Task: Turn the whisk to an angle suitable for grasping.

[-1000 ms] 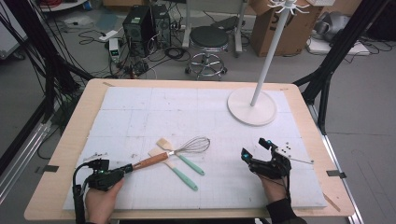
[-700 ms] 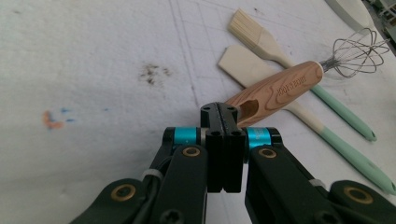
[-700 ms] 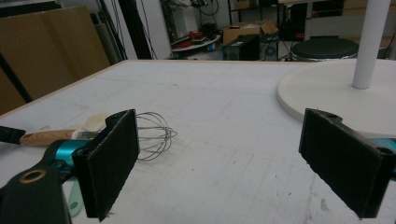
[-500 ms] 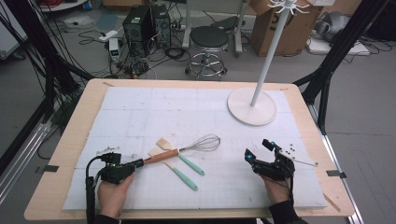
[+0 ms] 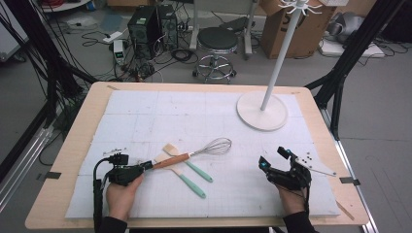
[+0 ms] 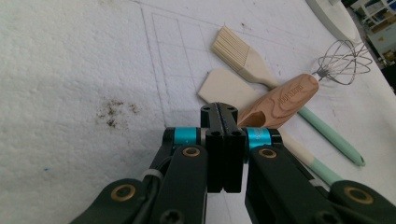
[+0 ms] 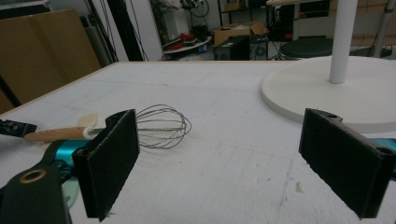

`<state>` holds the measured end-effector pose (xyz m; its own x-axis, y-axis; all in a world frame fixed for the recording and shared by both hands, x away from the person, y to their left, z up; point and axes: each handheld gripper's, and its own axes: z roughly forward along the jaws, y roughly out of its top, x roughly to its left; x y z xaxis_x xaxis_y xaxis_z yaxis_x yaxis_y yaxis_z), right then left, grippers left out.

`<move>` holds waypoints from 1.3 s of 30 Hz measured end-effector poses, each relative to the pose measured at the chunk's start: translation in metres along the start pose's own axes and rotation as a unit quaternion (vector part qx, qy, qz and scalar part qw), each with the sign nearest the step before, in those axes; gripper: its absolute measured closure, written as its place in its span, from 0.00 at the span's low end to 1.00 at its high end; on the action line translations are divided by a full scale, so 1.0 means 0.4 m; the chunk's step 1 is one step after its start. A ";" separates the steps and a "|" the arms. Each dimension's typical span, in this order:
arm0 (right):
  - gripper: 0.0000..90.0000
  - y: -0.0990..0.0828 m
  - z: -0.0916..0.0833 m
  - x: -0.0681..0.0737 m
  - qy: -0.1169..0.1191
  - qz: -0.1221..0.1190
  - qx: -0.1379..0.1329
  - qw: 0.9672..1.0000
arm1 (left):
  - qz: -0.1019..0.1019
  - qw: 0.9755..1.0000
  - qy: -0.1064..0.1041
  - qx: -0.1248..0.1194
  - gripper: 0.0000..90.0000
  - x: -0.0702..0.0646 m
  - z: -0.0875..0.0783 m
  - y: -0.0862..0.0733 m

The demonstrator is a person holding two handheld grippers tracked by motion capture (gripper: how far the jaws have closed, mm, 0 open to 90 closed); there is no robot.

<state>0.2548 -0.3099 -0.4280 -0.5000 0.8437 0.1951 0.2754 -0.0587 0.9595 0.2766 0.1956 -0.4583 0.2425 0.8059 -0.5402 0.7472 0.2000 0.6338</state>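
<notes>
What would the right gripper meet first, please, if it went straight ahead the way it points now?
Probably the white stand's round base: the right gripper, open and empty, points over bare mat toward it. The whisk lies off to its left.

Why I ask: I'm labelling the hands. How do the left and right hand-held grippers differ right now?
The left hand-held gripper has its jaws shut, the tip against the end of the whisk's wooden handle; the right hand-held gripper stands wide open with nothing between its jaws. In the high view the left one lies beside the utensils, while the right sits apart from them, nearer the white stand base. Both are black and hand-held over the white mat.
</notes>
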 end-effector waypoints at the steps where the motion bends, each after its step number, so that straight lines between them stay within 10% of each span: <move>1: 0.13 0.000 -0.002 0.000 -0.001 0.002 0.000 1.000 | 0.000 1.000 0.000 -0.003 1.00 0.000 0.001 0.001; 39: 0.13 -0.006 -0.036 -0.017 -0.019 0.010 -0.004 1.000 | 0.063 0.997 -0.035 -0.019 1.00 -0.057 0.059 0.020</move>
<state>0.2457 -0.3234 -0.4289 -0.4630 0.8617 0.2074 0.2785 -0.0807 0.9570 0.2917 0.1655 -0.4541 0.3771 0.7850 -0.4915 0.6838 0.1220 0.7194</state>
